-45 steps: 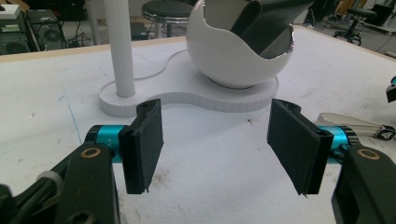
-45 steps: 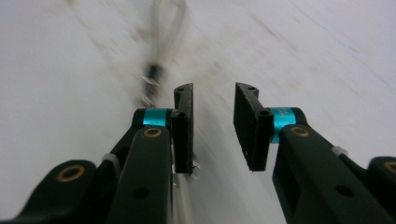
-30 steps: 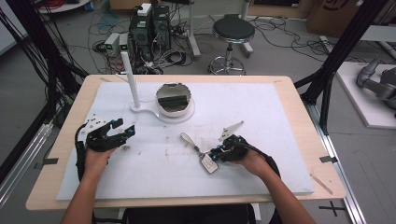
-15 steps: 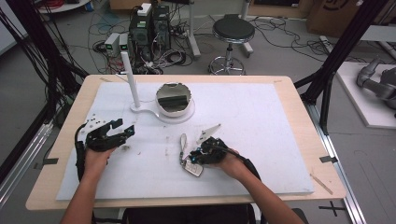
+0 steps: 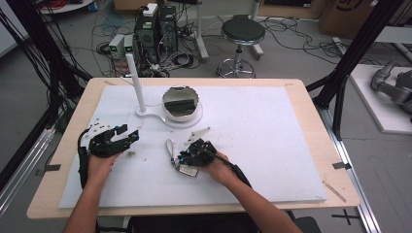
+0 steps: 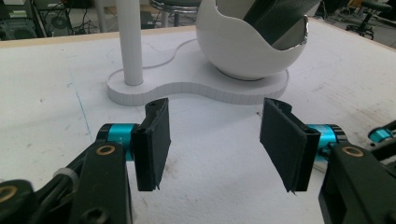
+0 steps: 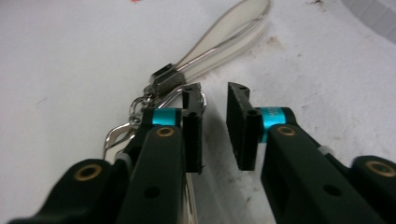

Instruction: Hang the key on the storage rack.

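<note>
A key strap with a pale loop (image 5: 169, 147) and a small tag (image 5: 187, 170) lies on the white mat (image 5: 272, 145) near the front middle. My right gripper (image 5: 180, 158) lies low over it and points left. In the right gripper view its jaws (image 7: 215, 130) stand a narrow gap apart with nothing between the pads. The strap's metal clasp (image 7: 166, 77) and ring sit against the outer side of one jaw, and the loop (image 7: 229, 28) runs on beyond. My left gripper (image 5: 127, 134) rests at the mat's left. Its jaws (image 6: 215, 140) are open and empty and have just been closing.
A white stand sits at the back middle of the mat, with a pole (image 5: 136, 82) and a round white bowl (image 5: 180, 102) holding a dark insert. The left gripper view faces its base (image 6: 187, 91). Cables, computers and a stool crowd the floor beyond the table.
My right hand has slid left across the mat, and the key strap and tag have shifted left with it. The left hand has kept its place.
</note>
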`<state>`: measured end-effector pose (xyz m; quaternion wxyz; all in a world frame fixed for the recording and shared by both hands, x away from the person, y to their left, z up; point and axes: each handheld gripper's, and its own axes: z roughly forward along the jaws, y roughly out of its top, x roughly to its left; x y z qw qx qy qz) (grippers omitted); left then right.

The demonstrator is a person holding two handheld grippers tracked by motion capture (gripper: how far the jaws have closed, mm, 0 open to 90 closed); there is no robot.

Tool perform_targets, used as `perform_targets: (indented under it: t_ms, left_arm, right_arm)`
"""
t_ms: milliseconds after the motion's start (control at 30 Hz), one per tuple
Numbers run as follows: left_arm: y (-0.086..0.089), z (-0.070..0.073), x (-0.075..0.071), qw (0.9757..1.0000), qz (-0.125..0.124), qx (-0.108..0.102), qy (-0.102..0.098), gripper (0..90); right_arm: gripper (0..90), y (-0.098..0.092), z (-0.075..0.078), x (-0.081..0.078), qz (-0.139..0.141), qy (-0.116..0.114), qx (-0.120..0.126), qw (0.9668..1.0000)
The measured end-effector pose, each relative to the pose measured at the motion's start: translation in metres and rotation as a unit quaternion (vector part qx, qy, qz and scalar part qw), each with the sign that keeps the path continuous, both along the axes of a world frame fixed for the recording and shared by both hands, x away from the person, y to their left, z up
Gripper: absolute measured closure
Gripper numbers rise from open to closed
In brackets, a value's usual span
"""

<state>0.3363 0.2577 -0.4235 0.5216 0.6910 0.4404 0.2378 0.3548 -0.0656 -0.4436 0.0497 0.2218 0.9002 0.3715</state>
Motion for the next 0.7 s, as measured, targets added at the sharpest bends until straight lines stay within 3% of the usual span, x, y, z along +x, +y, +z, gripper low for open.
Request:
perform_targets:
  t_ms: [167,233,267,300,333,400,500,567,600,633,700]
  left_arm:
    - [-0.002,-0.001,-0.001,1.0,-0.004,-0.002,0.005,43.5]
    - [-0.005,-0.001,-0.001,0.9998,-0.009,-0.01,0.011,45.6]
    - [-0.008,-0.001,-0.002,0.9997,-0.011,-0.016,0.017,45.6]
    - [-0.012,-0.001,-0.002,0.9994,-0.015,-0.02,0.024,44.8]
    - [-0.016,-0.001,-0.003,0.9992,-0.016,-0.02,0.031,44.8]
    - [-0.032,-0.003,-0.004,0.9983,-0.017,-0.021,0.052,38.5]
    - [-0.045,-0.004,-0.005,0.9978,-0.023,-0.009,0.061,34.7]
    - [-0.063,-0.006,-0.004,0.9972,-0.027,0.001,0.07,32.4]
    - [-0.063,-0.006,-0.004,0.9972,-0.027,0.001,0.07,32.4]
    - [-0.074,-0.009,-0.001,0.9964,-0.03,0.01,0.079,32.1]
    - [-0.079,-0.011,0.0,0.9959,-0.031,0.01,0.085,31.2]
  right_arm:
    - [67.8,-0.012,0.004,0.002,-0.013,0.006,0.004,0.9999]
    - [62.4,-0.033,0.01,0.004,-0.022,-0.011,0.01,0.9996]
    - [62.4,-0.033,0.01,0.004,-0.022,-0.011,0.01,0.9996]
    - [60.1,-0.049,0.014,0.004,-0.032,-0.025,0.01,0.9991]
    - [60.1,-0.049,0.014,0.004,-0.032,-0.025,0.01,0.9991]
    - [57.7,-0.076,0.017,0.004,-0.054,-0.039,0.001,0.9978]
    - [54.9,-0.107,0.017,0.004,-0.087,-0.05,-0.004,0.9949]
    - [53.3,-0.128,0.018,0.005,-0.108,-0.057,-0.005,0.9925]
    - [53.3,-0.128,0.018,0.005,-0.108,-0.057,-0.005,0.9925]
    - [52.6,-0.146,0.021,0.006,-0.13,-0.063,-0.006,0.9895]
    - [52.2,-0.153,0.023,0.006,-0.139,-0.066,-0.005,0.9881]
